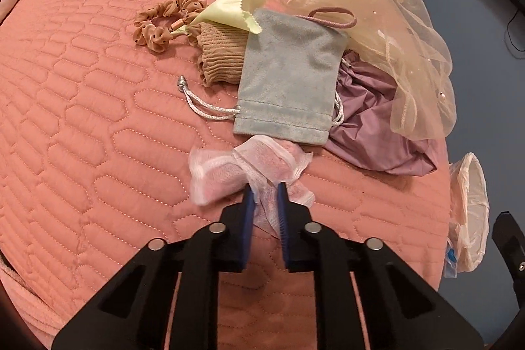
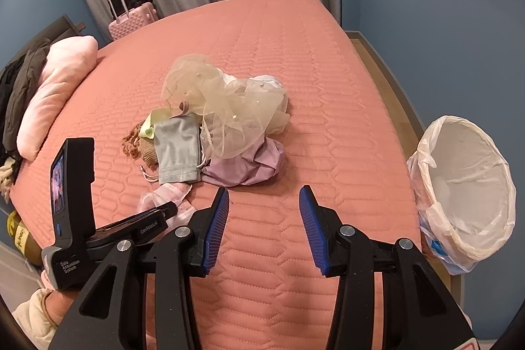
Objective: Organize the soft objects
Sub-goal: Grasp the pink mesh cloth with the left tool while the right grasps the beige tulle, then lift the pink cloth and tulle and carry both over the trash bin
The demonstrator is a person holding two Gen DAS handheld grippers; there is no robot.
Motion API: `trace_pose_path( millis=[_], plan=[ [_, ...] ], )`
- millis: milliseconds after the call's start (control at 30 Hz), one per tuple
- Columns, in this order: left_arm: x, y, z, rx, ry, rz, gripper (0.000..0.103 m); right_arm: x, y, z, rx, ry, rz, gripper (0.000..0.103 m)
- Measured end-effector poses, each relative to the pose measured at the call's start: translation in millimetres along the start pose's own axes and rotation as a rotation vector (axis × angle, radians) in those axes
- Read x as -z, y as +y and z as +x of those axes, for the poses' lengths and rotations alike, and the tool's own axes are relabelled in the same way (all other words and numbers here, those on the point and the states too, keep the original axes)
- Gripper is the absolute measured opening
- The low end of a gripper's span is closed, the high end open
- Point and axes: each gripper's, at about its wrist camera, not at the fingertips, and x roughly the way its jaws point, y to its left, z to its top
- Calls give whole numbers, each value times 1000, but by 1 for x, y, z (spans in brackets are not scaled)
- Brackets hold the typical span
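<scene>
Left wrist view: the left claw (image 1: 266, 191) pinches the white mesh pouch (image 1: 249, 169), lying crosswise at the pile's near edge on the bed (image 1: 98, 120). The right claw (image 2: 264, 197) hangs spread and empty, farther off, nearer the lined bin (image 2: 466, 186).

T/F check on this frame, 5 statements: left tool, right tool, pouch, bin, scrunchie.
1. The left tool is shut on the white mesh cloth. True.
2. The right tool holds the lilac fabric. False: its jaws are open with only the pink quilt between them.
3. The grey drawstring pouch lies partly over the tan ribbed cloth. True.
4. The lined bin sits on the bed. False: it stands beside the bed, off the quilt.
5. The brown scrunchie is inside the pouch. False: it lies on the quilt beside the pile.
</scene>
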Motion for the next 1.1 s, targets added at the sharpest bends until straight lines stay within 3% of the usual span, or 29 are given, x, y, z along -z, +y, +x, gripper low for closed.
trace_pose_path(
  millis=[300, 567, 700, 800, 833, 900, 1100],
  plan=[
    [-7, -6, -41, 57, -63, 19, 2, -19, 4, 22, -27, 8, 15, 44],
    [-38, -7, -76, 72, -165, 49, 1, -48, 10, 49, -49, 7, 48, 44],
    [-48, -9, -80, 75, -192, 61, 1, -54, 8, 72, -59, 47, 82, 44],
    [-51, -4, -79, 80, -196, 56, 2, -54, 7, 85, -77, 74, 106, 36],
    [-52, 0, -78, 81, -193, 48, 2, -54, 8, 88, -82, 82, 104, 22],
    [-49, 6, -76, 77, -190, 35, 2, -53, 11, 94, -95, 97, 97, 5],
    [-42, 28, -69, 87, -145, -23, 2, -56, 19, 74, -121, 40, 75, 1]
  ],
)
